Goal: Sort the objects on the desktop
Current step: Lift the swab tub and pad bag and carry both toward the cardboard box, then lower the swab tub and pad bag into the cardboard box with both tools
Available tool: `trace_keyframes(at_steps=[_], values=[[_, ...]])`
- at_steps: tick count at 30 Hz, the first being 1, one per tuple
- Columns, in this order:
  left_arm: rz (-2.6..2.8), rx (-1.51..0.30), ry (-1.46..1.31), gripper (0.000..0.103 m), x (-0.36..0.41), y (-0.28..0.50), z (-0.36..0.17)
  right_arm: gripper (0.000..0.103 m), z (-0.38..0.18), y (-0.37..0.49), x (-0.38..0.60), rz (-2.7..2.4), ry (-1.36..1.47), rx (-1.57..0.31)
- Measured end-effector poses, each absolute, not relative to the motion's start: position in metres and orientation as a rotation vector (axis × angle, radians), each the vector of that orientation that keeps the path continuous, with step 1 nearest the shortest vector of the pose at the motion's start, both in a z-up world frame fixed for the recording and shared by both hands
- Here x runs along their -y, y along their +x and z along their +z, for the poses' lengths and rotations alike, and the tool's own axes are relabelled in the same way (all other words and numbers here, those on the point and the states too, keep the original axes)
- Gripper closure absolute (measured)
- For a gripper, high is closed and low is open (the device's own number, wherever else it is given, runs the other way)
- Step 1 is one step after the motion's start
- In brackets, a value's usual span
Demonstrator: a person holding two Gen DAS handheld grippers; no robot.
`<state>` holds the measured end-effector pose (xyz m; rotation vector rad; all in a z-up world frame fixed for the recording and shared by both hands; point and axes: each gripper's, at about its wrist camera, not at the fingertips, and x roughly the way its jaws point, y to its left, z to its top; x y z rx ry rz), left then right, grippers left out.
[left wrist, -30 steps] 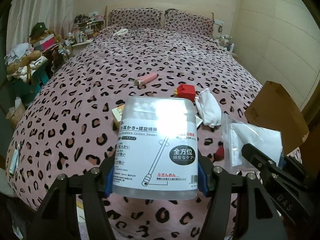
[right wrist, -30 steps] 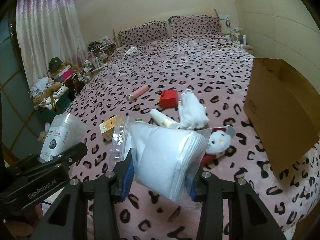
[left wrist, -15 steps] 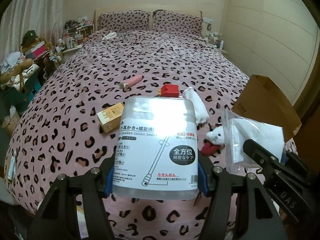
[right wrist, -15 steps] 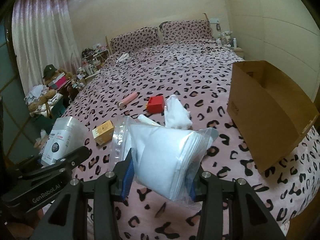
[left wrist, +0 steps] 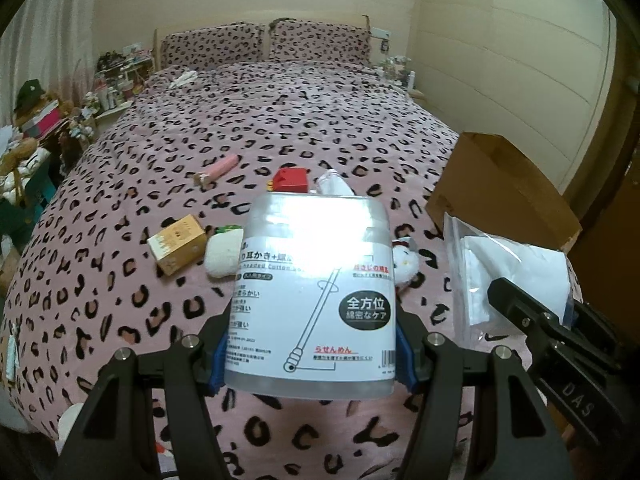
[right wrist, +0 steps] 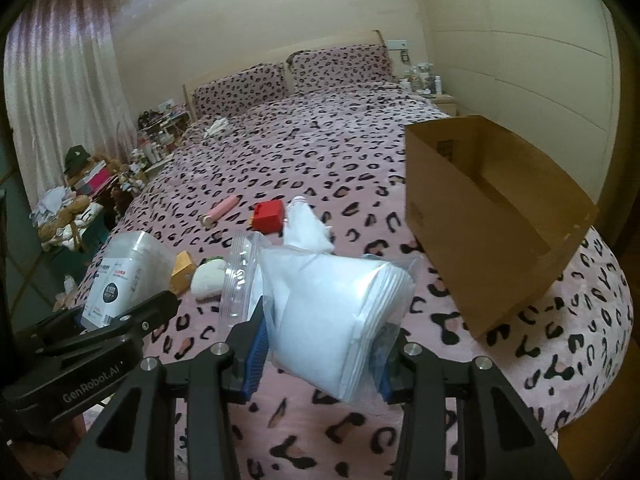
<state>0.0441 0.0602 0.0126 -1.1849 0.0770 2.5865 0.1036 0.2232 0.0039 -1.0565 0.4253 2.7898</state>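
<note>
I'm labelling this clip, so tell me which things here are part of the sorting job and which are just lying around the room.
Part of the job:
cotton swab tub in the left gripper
bag of white pads in the right gripper
cardboard box
red box
pink tube
small tan carton

Just lying about:
pillows
green cap

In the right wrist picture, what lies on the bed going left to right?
Small tan box → pink tube → red box → crumpled white cloth → big open brown cardboard box.

Home bedroom: big bed w/ leopard-print cover, two matching pillows at headboard, curtain, cluttered shelf beside bed.
</note>
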Motion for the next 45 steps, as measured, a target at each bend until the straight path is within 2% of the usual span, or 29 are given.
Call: trace_keyframes(at_steps=[45], values=[[2.324, -0.239, -1.133, 0.039, -0.164, 0.045, 0.001, 0.059, -0.004, 0.150, -0.303, 2.581, -0.995, -0.418]])
